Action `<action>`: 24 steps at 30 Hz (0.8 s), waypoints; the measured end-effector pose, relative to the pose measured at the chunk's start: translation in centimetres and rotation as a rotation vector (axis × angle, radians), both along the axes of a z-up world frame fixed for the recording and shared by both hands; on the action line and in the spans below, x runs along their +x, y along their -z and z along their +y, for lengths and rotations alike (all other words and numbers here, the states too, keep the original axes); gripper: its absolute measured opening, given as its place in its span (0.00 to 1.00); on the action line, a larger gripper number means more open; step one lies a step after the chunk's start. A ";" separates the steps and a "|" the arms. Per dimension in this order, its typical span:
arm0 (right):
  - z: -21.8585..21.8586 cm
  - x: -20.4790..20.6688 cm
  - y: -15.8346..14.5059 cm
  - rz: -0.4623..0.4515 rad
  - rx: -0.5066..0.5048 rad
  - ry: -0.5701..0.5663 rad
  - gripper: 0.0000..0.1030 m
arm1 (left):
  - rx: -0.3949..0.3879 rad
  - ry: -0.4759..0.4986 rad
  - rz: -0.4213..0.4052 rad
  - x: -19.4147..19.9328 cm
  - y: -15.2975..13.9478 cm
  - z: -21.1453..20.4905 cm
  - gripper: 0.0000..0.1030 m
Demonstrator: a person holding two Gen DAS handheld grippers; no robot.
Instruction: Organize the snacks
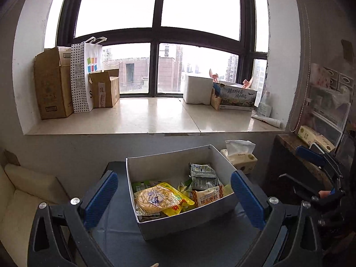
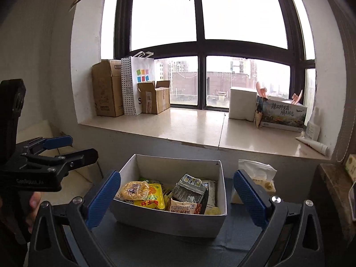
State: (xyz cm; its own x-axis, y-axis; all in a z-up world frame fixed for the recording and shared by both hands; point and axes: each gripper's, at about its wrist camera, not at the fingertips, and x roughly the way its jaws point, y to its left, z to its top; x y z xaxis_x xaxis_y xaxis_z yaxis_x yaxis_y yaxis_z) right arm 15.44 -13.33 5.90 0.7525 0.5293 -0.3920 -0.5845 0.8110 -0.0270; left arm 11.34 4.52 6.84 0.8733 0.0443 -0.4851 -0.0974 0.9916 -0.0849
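A white open box [image 1: 178,220] [image 2: 169,222] sits on a dark table and holds several snack packets: a round yellow cake packet [image 1: 151,199] [image 2: 133,189], a yellow bag [image 2: 153,198], a silver-green pouch [image 1: 202,175] [image 2: 190,187] and an orange-white packet [image 1: 208,197] [image 2: 184,207]. My left gripper [image 1: 174,194] is open and empty, its blue pads on either side of the box, a little above and in front of it. My right gripper [image 2: 175,197] is also open and empty, framing the box. The left gripper shows in the right wrist view [image 2: 66,149], and the right gripper shows in the left wrist view [image 1: 311,155].
A tissue pack [image 1: 241,155] [image 2: 258,178] stands right of the box. A wide windowsill [image 1: 151,115] behind holds cardboard boxes [image 1: 53,86], a dotted paper bag [image 1: 83,75], a white foam box [image 1: 197,89] and a printed carton [image 1: 237,96]. A cream sofa [image 1: 20,195] is left.
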 end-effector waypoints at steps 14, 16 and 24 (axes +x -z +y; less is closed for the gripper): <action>-4.7 -6.9 5.3 0.274 0.087 0.102 1.00 | -0.077 0.034 0.157 -9.7 5.2 -1.3 1.00; -5.1 -7.3 5.3 0.287 0.088 0.108 1.00 | -0.099 0.057 0.170 -9.9 5.6 -1.5 1.00; -3.9 -7.9 3.9 0.254 0.058 0.070 1.00 | -0.102 0.063 0.163 -9.8 5.3 -1.9 1.00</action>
